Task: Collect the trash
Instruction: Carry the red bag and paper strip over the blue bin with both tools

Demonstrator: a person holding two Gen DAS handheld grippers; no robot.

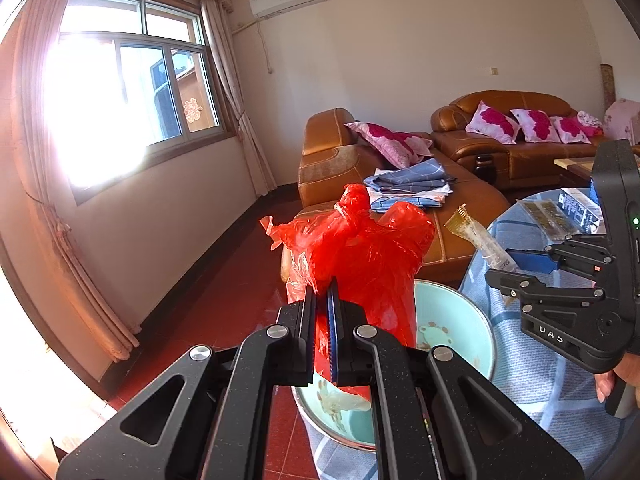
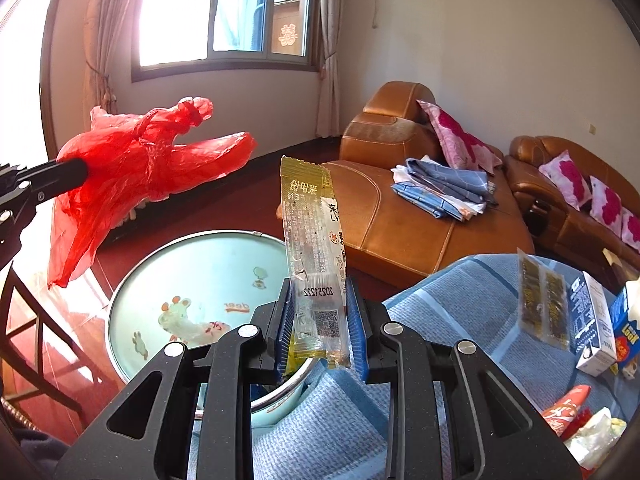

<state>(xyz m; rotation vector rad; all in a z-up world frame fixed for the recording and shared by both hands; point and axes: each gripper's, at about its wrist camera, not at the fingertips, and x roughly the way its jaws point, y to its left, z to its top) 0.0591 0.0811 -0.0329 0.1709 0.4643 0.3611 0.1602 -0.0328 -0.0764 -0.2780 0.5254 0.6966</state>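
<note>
The left gripper [image 1: 321, 320] is pinching a red plastic bag [image 1: 360, 256]; the right gripper [image 2: 320, 328] is clamping a yellow wrapper [image 2: 312, 248] (stamped "20251222", other print possibly Chinese) above a "deer" basin [image 2: 192, 276].

The plastic bag [image 1: 360, 248] is bright translucent red. The wrapper [image 2: 316, 264] is clear with yellow ends and white print. At seven o'clock of it, the basin [image 2: 192, 264] is pale turquoise with cartoon animals. The tablecloth [image 2: 460, 312] is blue-striped. The sofa [image 1: 512, 148] is tan, its pillows [image 1: 516, 122] pink-flowered.
</note>
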